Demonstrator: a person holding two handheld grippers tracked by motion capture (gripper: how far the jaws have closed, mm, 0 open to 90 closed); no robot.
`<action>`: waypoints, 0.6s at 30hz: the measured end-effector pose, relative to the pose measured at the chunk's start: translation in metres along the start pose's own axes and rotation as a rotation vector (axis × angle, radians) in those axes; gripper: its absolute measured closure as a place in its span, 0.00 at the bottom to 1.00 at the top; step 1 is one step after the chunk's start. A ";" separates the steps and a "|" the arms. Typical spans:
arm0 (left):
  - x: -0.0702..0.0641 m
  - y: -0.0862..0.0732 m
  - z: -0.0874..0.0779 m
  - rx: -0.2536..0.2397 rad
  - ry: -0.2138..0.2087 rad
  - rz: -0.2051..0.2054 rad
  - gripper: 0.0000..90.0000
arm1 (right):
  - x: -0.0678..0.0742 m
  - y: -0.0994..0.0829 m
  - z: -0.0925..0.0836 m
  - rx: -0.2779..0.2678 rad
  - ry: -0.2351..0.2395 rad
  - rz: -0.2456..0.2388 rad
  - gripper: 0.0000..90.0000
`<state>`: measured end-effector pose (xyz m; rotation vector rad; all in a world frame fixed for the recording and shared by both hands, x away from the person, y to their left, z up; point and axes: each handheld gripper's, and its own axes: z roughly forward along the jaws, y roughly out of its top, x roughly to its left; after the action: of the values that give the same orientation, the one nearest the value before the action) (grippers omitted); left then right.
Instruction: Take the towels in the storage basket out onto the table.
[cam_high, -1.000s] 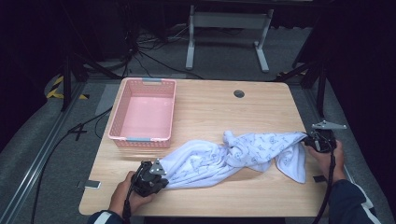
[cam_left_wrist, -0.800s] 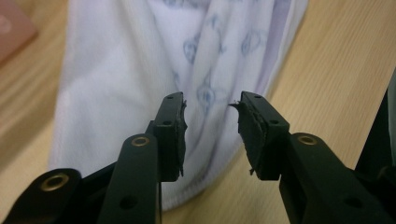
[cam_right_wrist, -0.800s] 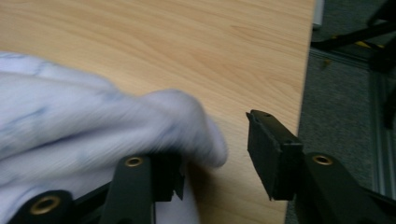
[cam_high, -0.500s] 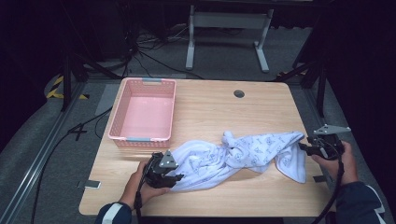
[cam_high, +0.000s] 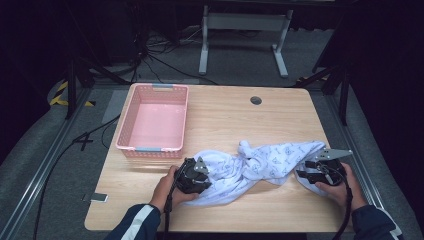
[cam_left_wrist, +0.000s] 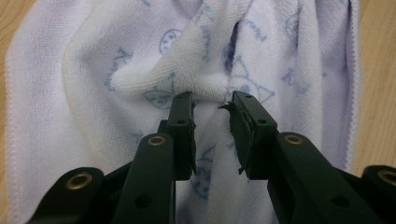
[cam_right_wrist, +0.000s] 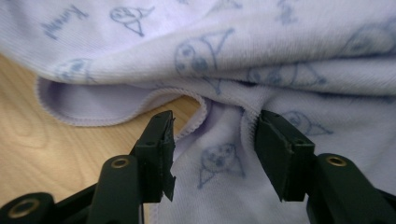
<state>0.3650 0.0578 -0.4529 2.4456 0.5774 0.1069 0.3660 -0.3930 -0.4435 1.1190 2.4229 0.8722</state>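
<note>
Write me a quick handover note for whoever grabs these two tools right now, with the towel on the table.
Left tool: jaws apart a little, have just been closing, a raised fold of the towel between them, not yet pinched.
Right tool: open, jaws have just been opening, astride the towel's hem at its other end.
Towel: bunched and twisted across the near half of the table.
Pink basket: far left, nothing in it.
Done: neither end is gripped now.
Left: probably regrip both ends, straighten or fold the towel, perhaps move it to the basket.
</note>
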 end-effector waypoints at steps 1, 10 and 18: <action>0.001 0.000 0.001 -0.006 -0.011 -0.005 0.81 | -0.001 -0.002 0.002 0.017 -0.019 -0.015 0.62; 0.009 -0.019 -0.016 0.019 0.027 -0.025 0.95 | -0.027 -0.020 -0.016 0.060 -0.145 0.064 0.92; 0.006 -0.054 -0.041 0.023 0.066 -0.116 0.96 | -0.052 -0.015 -0.013 0.093 -0.240 0.149 0.92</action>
<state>0.3416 0.1217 -0.4523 2.4314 0.7524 0.1350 0.3841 -0.4458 -0.4408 1.3685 2.2249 0.6319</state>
